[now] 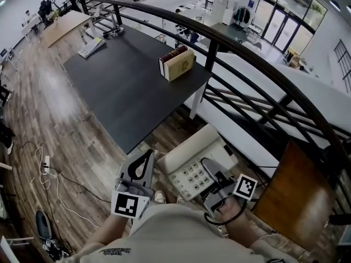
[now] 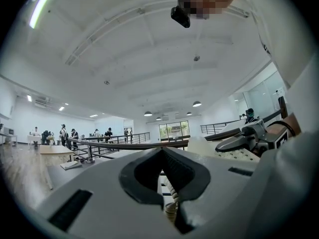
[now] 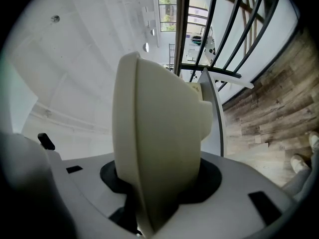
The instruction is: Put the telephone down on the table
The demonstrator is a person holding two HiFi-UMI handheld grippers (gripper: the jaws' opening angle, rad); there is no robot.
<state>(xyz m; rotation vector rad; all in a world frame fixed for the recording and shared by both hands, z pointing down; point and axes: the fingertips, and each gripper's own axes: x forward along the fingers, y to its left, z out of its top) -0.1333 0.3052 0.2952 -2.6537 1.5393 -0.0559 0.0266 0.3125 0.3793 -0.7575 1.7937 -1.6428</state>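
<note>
A cream desk telephone (image 1: pixel 189 160) with a keypad hangs in the air just off the near corner of the dark table (image 1: pixel 120 92). My right gripper (image 1: pixel 211 174) is shut on its right side; in the right gripper view the cream body (image 3: pixel 159 133) fills the space between the jaws of the right gripper (image 3: pixel 159 193). My left gripper (image 1: pixel 149 155) is beside the phone's left edge, its tips together. In the left gripper view the left gripper (image 2: pixel 160 153) has a coiled cord (image 2: pixel 171 198) showing behind its tips. Whether that cord is pinched I cannot tell.
A thick book (image 1: pixel 177 63) stands on the table's far right edge, a flat keyboard-like item (image 1: pixel 91 47) at its far end. A curved black railing (image 1: pixel 230 45) runs along the right. A wooden panel (image 1: pixel 290 190) is at lower right. Cables (image 1: pixel 46 174) lie on the floor.
</note>
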